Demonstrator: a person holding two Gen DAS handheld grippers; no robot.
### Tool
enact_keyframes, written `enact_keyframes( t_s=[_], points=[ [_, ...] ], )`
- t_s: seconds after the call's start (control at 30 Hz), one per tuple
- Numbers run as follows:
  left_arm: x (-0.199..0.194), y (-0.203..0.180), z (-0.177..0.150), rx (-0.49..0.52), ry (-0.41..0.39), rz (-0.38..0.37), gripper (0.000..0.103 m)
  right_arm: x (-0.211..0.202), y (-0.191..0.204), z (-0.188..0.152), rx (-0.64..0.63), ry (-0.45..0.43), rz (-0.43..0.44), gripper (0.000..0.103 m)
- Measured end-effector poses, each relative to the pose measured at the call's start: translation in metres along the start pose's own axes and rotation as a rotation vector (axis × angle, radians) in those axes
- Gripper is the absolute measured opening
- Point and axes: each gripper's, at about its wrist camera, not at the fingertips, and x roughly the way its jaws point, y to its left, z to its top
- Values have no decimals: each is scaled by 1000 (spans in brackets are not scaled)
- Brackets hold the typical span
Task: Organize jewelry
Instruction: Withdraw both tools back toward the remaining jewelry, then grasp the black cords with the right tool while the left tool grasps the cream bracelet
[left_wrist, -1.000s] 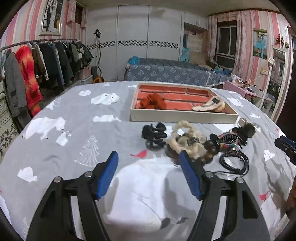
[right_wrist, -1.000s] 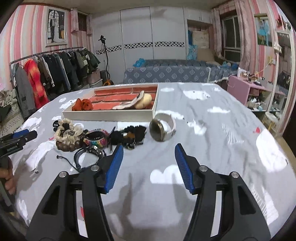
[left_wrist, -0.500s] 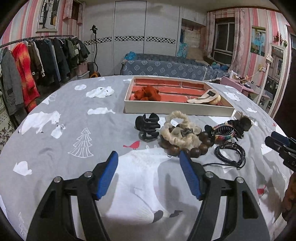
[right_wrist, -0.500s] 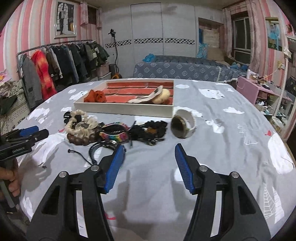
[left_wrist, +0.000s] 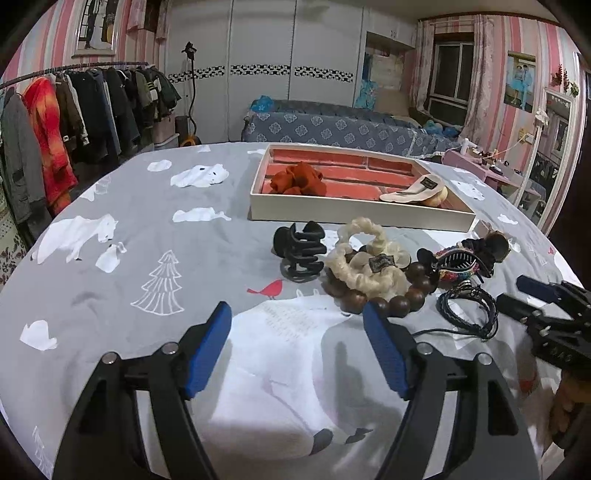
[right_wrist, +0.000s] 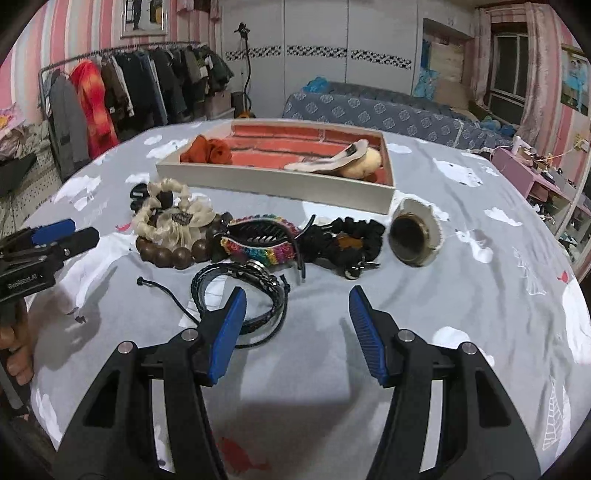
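Observation:
A white tray with a red lining (left_wrist: 354, 212) (right_wrist: 273, 188) holds an orange scrunchie (left_wrist: 297, 179) and a cream hair piece (left_wrist: 413, 192). In front of it lie a black claw clip (left_wrist: 301, 251), a cream scrunchie (left_wrist: 365, 258) on a brown bead bracelet (left_wrist: 399, 301), a rainbow clip (right_wrist: 258, 247), a black braided bracelet (right_wrist: 240, 291), a black scrunchie (right_wrist: 347, 240) and a watch (right_wrist: 415, 232). My left gripper (left_wrist: 297, 326) is open and empty, short of the claw clip. My right gripper (right_wrist: 297, 306) is open and empty, with its left finger over the braided bracelet.
The table has a grey printed cloth (left_wrist: 147, 240). A clothes rack (left_wrist: 74, 110) stands at the left and a bed (left_wrist: 332, 125) behind the table. The right gripper shows at the right edge of the left wrist view (left_wrist: 546, 306).
Both grippers have moved closer to the jewelry. The right gripper has swung left, from facing the watch to over the braided bracelet. Both stay open.

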Motion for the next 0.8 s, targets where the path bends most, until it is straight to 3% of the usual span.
enact_keyframes(
  t_s=[0.03,0.1,0.17,0.3,0.57,0.7,0.8],
  points=[
    [1,-1,1,1,2,-1,74,6,1,1,-7,30,2,54],
    [6,-5,5,14,6,-1,75,19,2,2,-18,97,26,14],
    [8,-10,7,34,5,3,75,24,3,3,-48,116,6,6],
    [17,-15,14,48,12,-1,75,22,-14,6,-34,89,-74,5],
    [45,-26,30,56,56,-33,70,19,-50,17,13,51,-127,5],
    [62,-29,29,55,131,-73,34,17,-61,21,28,42,-130,5],
    [58,-30,28,62,117,-86,19,16,-64,20,39,35,-120,5]
  ],
)
